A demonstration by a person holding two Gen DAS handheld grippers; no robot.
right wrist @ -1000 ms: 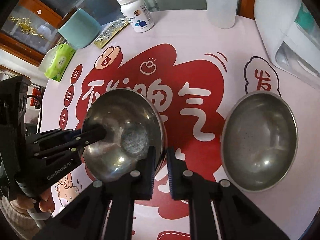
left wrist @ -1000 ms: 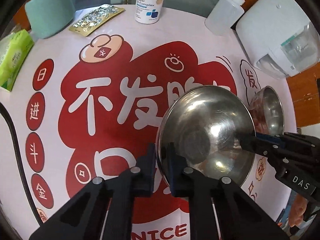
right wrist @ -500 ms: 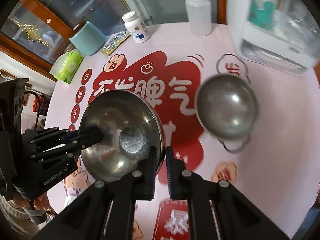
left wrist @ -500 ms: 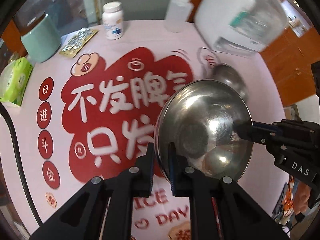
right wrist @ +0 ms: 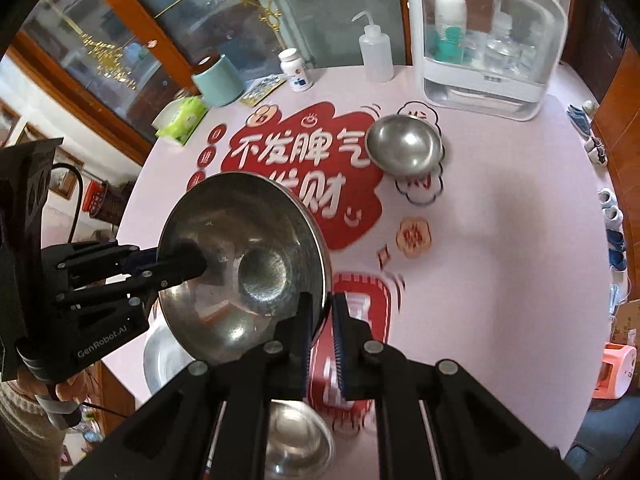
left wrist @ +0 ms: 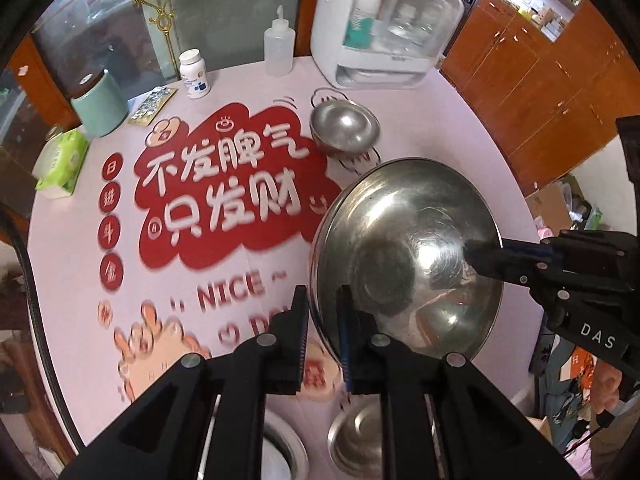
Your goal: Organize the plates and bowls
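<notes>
A large steel bowl is held in the air above the table by both grippers. My left gripper is shut on its near rim; my right gripper is shut on the opposite rim, and the bowl shows in the right wrist view too. A second steel bowl stands on the table at the back, also in the right wrist view. A small steel bowl and a white plate lie near the table's front edge, below the held bowl.
A round table with a pink and red printed cloth. At the back stand a white cabinet box, a squeeze bottle, a pill bottle, a teal cup, a blister pack and a green tissue pack.
Both grippers have lifted the large bowl high above the table and drawn it back toward the front edge. The second bowl stayed in place and now looks farther away.
</notes>
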